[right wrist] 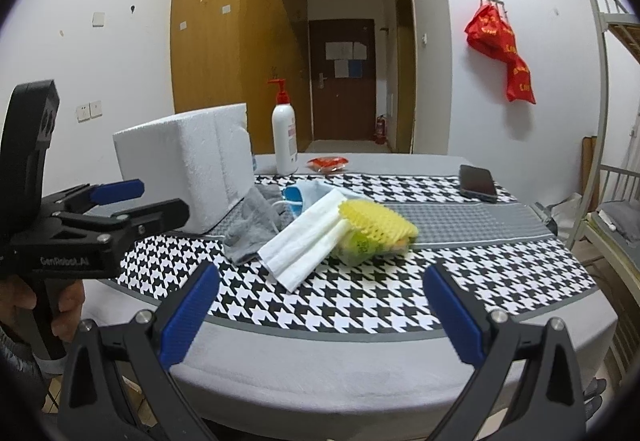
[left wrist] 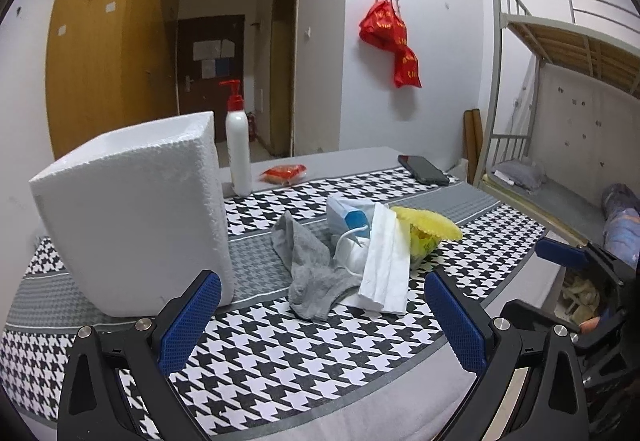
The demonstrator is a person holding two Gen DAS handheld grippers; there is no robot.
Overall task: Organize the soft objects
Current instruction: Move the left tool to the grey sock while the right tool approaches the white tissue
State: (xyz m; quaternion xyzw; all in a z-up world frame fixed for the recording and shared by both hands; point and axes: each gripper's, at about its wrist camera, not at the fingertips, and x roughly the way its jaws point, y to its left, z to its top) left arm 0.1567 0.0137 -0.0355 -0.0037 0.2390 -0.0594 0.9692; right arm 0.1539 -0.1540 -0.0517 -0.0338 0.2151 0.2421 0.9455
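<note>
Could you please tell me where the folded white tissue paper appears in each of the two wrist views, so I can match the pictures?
Left wrist view: the folded white tissue paper lies right of centre, leaning over the pile, with the grey fabric sock to its left.
Right wrist view: the tissue paper sits just left of centre, in front of the yellow foam net.
Shared landmark: the white pump bottle with red top standing behind the pile.
</note>
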